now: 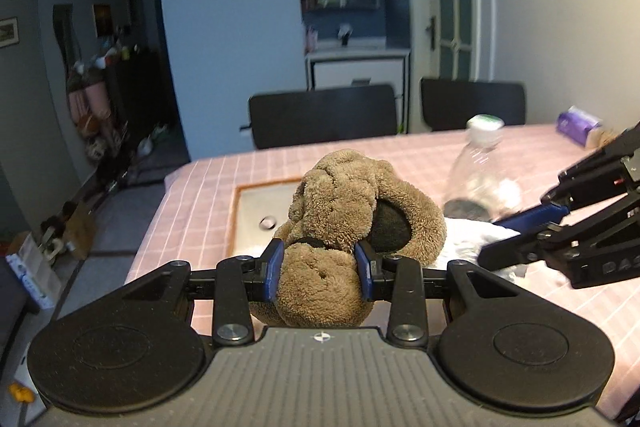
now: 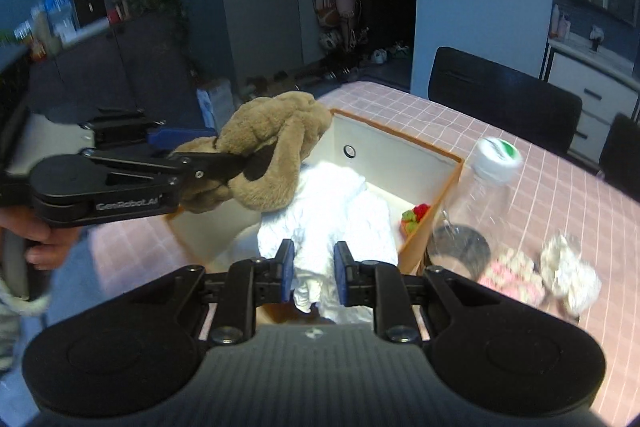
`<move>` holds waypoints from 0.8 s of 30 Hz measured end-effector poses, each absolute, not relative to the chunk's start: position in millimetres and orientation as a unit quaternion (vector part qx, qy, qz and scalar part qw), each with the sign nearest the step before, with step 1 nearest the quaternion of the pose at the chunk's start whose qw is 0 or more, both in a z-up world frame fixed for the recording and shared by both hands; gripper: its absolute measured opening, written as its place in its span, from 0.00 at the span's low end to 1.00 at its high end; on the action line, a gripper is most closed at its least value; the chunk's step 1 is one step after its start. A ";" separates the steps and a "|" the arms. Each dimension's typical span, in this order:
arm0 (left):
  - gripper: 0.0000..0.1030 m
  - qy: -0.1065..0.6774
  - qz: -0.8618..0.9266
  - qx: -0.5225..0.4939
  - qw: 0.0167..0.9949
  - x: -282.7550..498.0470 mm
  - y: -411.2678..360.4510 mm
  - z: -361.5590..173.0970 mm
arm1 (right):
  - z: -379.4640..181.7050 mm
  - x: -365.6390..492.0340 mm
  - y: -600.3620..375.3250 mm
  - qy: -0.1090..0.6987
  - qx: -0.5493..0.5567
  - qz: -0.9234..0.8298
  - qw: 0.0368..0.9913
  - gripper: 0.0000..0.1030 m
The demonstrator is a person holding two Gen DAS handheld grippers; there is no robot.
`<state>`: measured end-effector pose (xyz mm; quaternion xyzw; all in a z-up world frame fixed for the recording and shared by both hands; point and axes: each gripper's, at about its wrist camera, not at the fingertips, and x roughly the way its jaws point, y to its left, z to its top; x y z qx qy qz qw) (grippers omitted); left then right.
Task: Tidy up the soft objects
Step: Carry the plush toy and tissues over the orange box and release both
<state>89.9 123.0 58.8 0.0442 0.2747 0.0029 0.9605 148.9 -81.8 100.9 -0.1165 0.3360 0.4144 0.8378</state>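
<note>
My left gripper [image 1: 320, 269] is shut on a brown plush dog [image 1: 360, 203] and holds it above the near-left corner of an open box [image 2: 448, 187] with white inner walls and an orange rim; the dog also shows in the right wrist view [image 2: 276, 143]. My right gripper [image 2: 314, 269] is closed around a white cloth [image 2: 340, 223] that lies bunched in the box. The right gripper also shows in the left wrist view [image 1: 516, 241], low over the cloth [image 1: 464, 239]. A small red and green soft toy [image 2: 416, 215] lies in the box's right corner.
A clear plastic bottle [image 2: 476, 195] with a white cap stands right beside the box on the pink checked tablecloth [image 2: 560, 187]. A pink and white soft item [image 2: 516, 275] and a crumpled whitish bundle [image 2: 572, 275] lie to the right. Two dark chairs [image 1: 324, 115] stand behind the table.
</note>
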 end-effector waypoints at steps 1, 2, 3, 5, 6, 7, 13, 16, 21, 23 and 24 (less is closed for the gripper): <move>0.41 0.281 0.005 0.043 0.959 93.2 129.1 55.7 | 96.5 153.8 -71.0 0.336 -0.129 0.409 0.839 0.19; 0.41 0.287 0.005 0.041 0.957 99.6 132.6 53.4 | 91.7 160.3 -60.4 0.337 -0.141 0.402 0.839 0.19; 0.41 0.293 0.006 0.039 0.955 106.5 135.7 51.0 | 86.8 166.3 -50.1 0.340 -0.152 0.396 0.839 0.19; 0.41 0.308 0.005 0.029 0.951 120.7 142.8 47.4 | 75.8 178.4 -31.1 0.344 -0.174 0.384 0.839 0.19; 0.41 0.316 0.001 0.032 0.948 130.3 143.3 45.9 | 71.1 184.0 -23.0 0.349 -0.181 0.378 0.838 0.18; 0.41 0.322 0.001 0.037 0.946 137.3 145.5 43.3 | 65.5 190.3 -15.8 0.352 -0.186 0.374 0.838 0.18; 0.41 0.366 0.012 0.059 0.929 172.4 148.0 25.5 | 40.8 219.1 14.4 0.345 -0.226 0.327 0.850 0.18; 0.41 0.385 0.017 0.060 0.921 185.8 150.5 18.4 | 30.6 227.7 23.3 0.343 -0.243 0.306 0.854 0.18; 0.41 0.404 0.021 0.078 0.911 193.9 147.8 6.9 | 20.7 239.0 25.4 0.351 -0.256 0.295 0.851 0.19; 0.42 0.410 0.019 0.080 0.908 200.1 149.3 4.1 | 16.0 242.0 28.8 0.352 -0.264 0.292 0.849 0.21; 0.42 0.413 0.018 0.081 0.907 200.3 149.3 1.3 | 14.5 242.2 28.4 0.351 -0.269 0.292 0.848 0.21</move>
